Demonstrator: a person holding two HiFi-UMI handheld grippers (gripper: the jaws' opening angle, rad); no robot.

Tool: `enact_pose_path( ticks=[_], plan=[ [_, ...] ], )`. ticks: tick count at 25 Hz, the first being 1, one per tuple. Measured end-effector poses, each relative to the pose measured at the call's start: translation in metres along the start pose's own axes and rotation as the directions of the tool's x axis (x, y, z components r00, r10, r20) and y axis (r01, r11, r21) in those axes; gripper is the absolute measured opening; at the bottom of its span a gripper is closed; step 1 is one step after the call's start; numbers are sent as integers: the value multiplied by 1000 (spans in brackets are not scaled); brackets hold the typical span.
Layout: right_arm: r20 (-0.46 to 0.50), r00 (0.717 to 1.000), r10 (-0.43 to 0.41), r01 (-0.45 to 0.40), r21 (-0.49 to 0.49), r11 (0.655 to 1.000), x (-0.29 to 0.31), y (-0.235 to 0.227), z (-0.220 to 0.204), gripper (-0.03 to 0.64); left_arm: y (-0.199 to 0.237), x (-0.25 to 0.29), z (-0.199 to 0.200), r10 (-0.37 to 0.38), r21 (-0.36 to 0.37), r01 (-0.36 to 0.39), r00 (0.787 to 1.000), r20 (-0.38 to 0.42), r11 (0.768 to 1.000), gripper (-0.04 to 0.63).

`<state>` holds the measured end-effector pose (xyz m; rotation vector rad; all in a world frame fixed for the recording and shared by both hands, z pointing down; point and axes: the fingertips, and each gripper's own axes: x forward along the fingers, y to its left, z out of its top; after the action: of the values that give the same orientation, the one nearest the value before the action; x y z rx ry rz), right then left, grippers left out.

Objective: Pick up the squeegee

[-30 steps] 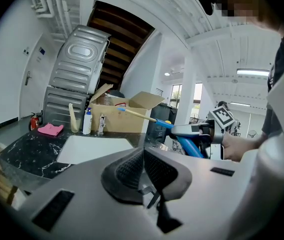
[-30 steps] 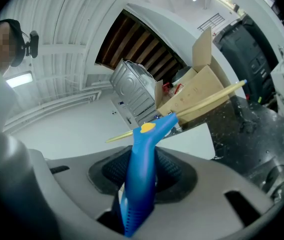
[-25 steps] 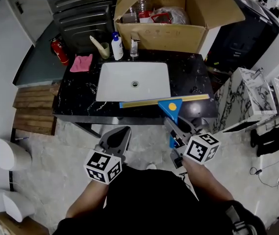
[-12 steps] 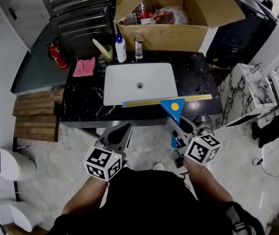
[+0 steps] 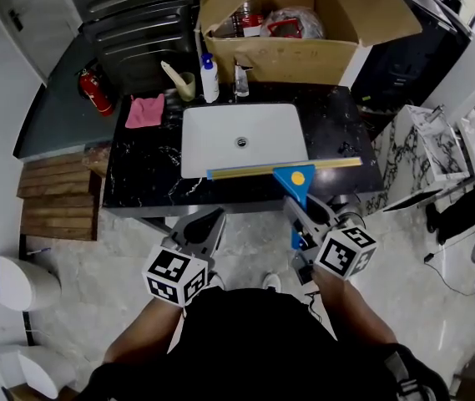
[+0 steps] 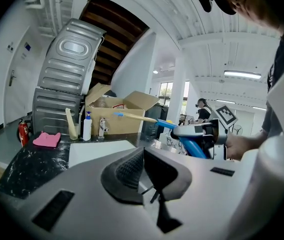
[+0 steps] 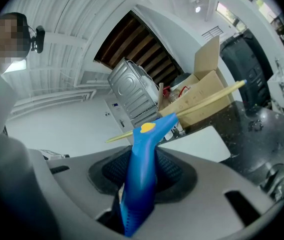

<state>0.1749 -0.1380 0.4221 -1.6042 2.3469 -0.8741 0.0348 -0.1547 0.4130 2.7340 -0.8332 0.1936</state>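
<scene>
The squeegee has a blue handle with a yellow dot and a long yellow blade. My right gripper is shut on the handle and holds it out in front of the counter, blade level above the sink's near edge. In the left gripper view the squeegee hangs in the air to the right. My left gripper hovers in front of the black counter, jaws shut with nothing between them.
A white sink is set in the counter. Behind it stand a pink cloth, a cup, a pump bottle and a tap. An open cardboard box sits at the back. A red fire extinguisher stands at left.
Both grippers have shifted slightly with the squeegee still held; the counter and sink have slid a little to the right and up in the head view.
</scene>
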Motion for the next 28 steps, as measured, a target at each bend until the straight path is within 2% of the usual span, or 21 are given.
enact_pose_path(
  ticks=[10,28],
  plan=[
    [-34,999,-12,12,-17,1000,8,9,-10,135,10,-5,0,7,-19,-6,1000,18,1000,17],
    [-25,999,-28,28,-11,1000,-2,10,-15,135,7,-7,-6,6,-37,-6,1000,22,999,17]
  ],
)
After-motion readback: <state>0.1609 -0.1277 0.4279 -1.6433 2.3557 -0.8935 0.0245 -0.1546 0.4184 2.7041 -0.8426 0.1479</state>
